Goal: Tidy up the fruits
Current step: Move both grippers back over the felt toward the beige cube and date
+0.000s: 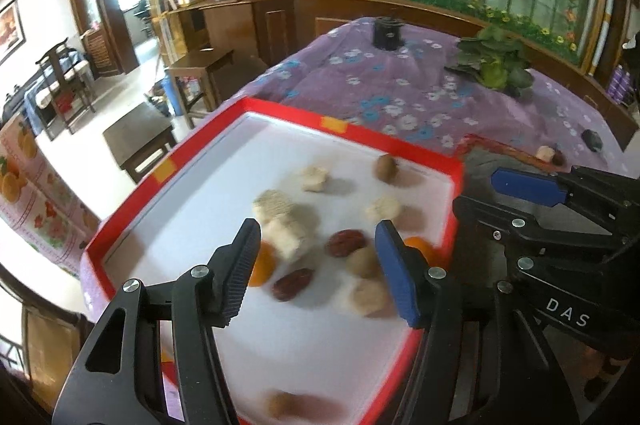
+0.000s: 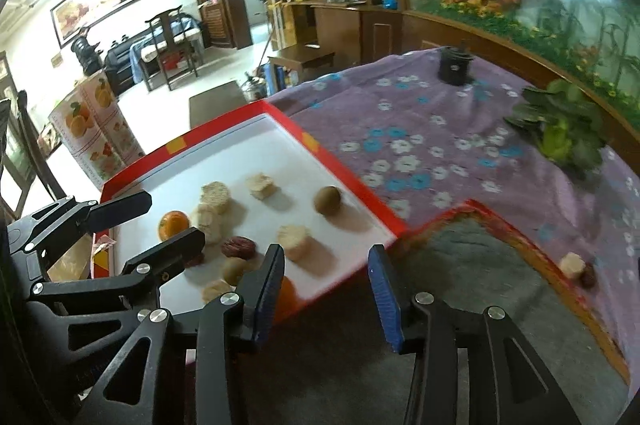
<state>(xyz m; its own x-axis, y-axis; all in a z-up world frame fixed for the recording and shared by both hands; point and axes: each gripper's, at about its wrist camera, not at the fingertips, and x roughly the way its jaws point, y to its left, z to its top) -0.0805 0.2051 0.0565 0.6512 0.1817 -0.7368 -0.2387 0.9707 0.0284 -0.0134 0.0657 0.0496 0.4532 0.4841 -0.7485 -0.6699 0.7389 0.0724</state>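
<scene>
Both the left claw [image 1: 316,245] and the right claw [image 2: 326,269] stand apart and empty, the left above the fruit pieces lying scattered in the red-rimmed white tray [image 1: 280,105] on the worktop [image 1: 400,93].

From my left wrist camera I see the left gripper [image 1: 316,245] over the red-rimmed tray [image 1: 280,109], jaws apart with nothing between the pads. Below the gap lie two red dates [image 1: 347,243], a brown round fruit [image 1: 362,262] and pale cut pieces [image 1: 286,239]. An orange fruit [image 1: 262,263] sits just beside the left finger. A second brown fruit [image 1: 386,167] lies near the tray's far edge, a pale piece [image 1: 315,178] next to it. The right gripper [image 1: 516,197] enters past the tray's right edge. The tray rests on a purple floral tablecloth [image 1: 360,85]. Motion blur softens the fruit.
</scene>
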